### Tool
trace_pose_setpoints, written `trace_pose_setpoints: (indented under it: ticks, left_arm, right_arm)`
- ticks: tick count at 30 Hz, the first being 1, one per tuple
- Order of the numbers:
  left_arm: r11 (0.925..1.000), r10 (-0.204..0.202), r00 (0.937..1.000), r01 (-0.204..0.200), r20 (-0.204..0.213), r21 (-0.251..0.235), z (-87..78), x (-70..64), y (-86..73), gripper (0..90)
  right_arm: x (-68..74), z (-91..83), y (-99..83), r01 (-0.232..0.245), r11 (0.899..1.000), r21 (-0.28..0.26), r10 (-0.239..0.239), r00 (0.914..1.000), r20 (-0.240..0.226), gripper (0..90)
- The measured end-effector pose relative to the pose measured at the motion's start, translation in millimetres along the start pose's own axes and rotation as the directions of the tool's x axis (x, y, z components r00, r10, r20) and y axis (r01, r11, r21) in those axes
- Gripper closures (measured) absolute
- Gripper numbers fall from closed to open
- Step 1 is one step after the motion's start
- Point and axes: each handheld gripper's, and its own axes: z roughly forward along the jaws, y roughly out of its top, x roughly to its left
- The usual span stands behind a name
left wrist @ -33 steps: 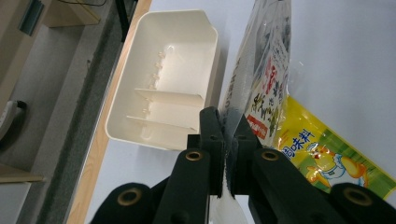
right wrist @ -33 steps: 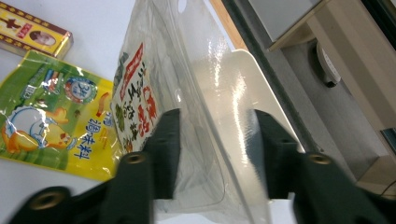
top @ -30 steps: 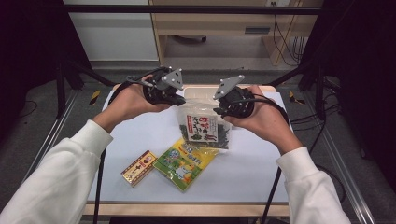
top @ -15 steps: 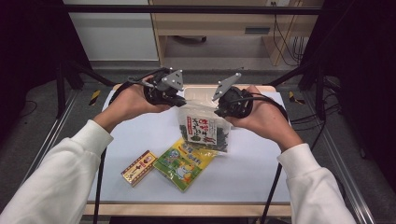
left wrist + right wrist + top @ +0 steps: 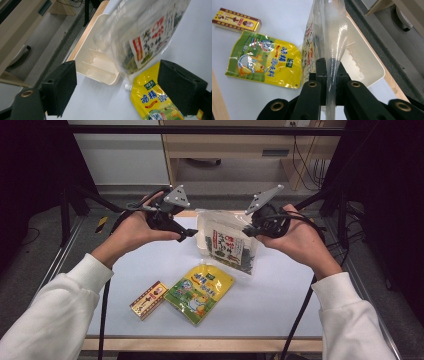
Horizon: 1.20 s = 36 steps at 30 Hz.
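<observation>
A clear bag of dark dried food with a red and white label [image 5: 227, 245] hangs tilted above the table's back. My right gripper [image 5: 248, 231] is shut on its side edge, and the film runs up between the jaws [image 5: 331, 67]. My left gripper [image 5: 187, 234] is open just left of the bag with nothing in it. Its wide jaws [image 5: 117, 82] frame the bag [image 5: 145, 32]. A yellow pouch [image 5: 200, 287] lies flat on the white table in front of the bag. A small red and yellow box [image 5: 149, 299] lies to its left.
A cream compartment tray [image 5: 97, 67] stands at the table's back edge, under and behind the hanging bag [image 5: 332, 30]; its rim [image 5: 362, 62] lies next to the wooden table border. Dark frame posts stand at both sides.
My right gripper has risen a little and shifted right with the bag, which now hangs higher and more tilted. The left gripper has hardly moved.
</observation>
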Motion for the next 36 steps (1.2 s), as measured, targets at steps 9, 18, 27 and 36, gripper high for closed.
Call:
trace_pose_setpoints:
  ticks: [9, 18, 27, 36]
  left_arm:
    - [0.9972, -0.071, 0.9975, 0.071, -0.004, 0.022, -6.3, -7.0, -30.9, 13.4]
    - [0.9903, -0.132, 0.9913, 0.132, -0.009, 0.044, -6.4, -18.7, -76.3, 11.6]
    - [0.9734, -0.22, 0.9737, 0.223, -0.06, 0.053, -17.3, -25.6, -113.9, 11.5]
    - [0.9535, -0.292, 0.9541, 0.296, -0.069, 0.058, -18.6, -35.1, -153.1, 11.2]
  right_arm:
    - [-23.7, -29.3, -9.3, -0.101, 0.99, -0.099, 0.102, 0.9947, 0.008, 86.8]
    - [-53.7, -36.6, -16.8, -0.209, 0.963, -0.17, 0.219, 0.975, 0.039, 87.2]
    - [-80.1, -35.4, -14.5, -0.273, 0.94, -0.204, 0.296, 0.9507, 0.093, 87.3]
    - [-113.0, -14.7, -15.8, -0.328, 0.918, -0.221, 0.354, 0.9314, 0.086, 87.4]
